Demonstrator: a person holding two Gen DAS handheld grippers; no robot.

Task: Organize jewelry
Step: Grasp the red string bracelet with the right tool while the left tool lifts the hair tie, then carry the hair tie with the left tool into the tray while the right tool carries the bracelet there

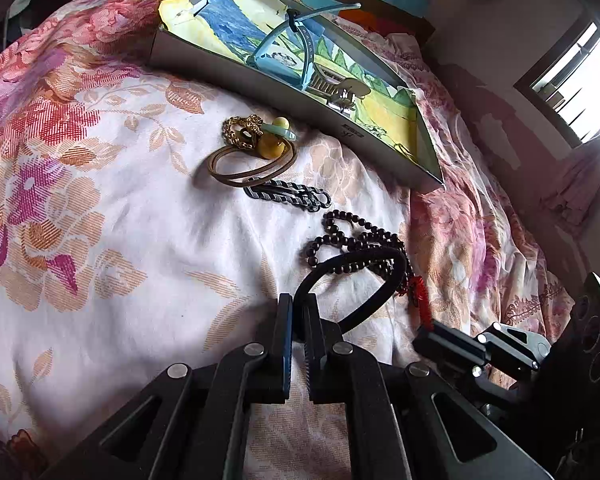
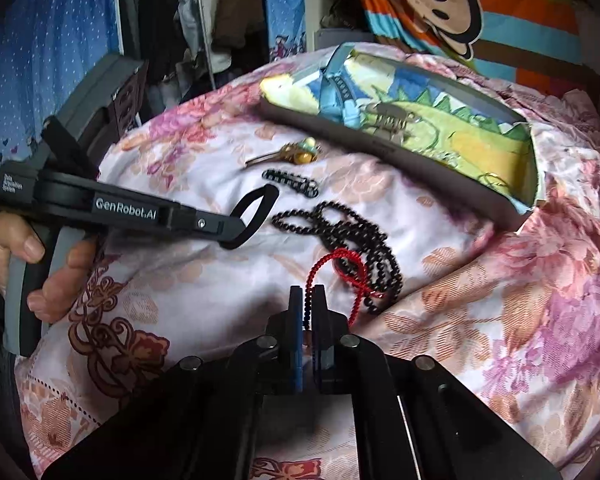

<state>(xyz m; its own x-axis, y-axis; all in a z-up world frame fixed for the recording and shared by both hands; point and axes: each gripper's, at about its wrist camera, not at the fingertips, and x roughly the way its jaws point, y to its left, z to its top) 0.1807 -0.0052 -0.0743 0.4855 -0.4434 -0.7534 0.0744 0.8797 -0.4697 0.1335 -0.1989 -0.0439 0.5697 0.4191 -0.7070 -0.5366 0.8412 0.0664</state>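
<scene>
Right wrist view is showing the right gripper (image 2: 308, 300) pinching the black bead necklace (image 2: 340, 232) by its red cord (image 2: 328, 268), while the left gripper (image 1: 298, 312) is clamping a black loop (image 1: 356, 280) above the bedspread (image 1: 140, 240). Lifting now is risking beads snagging on that overlapping loop, short of the tray (image 1: 284, 96).

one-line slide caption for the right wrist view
Right gripper pinches the red cord of a dark bead necklace; left gripper holds a black loop.

Bedspread (image 1: 100, 208): woven floral cloth, matt. Bead necklace (image 1: 356, 240): dark, glossy, smooth beads. Tray (image 1: 284, 96): grey card walls, crayon-coloured paper lining.
</scene>
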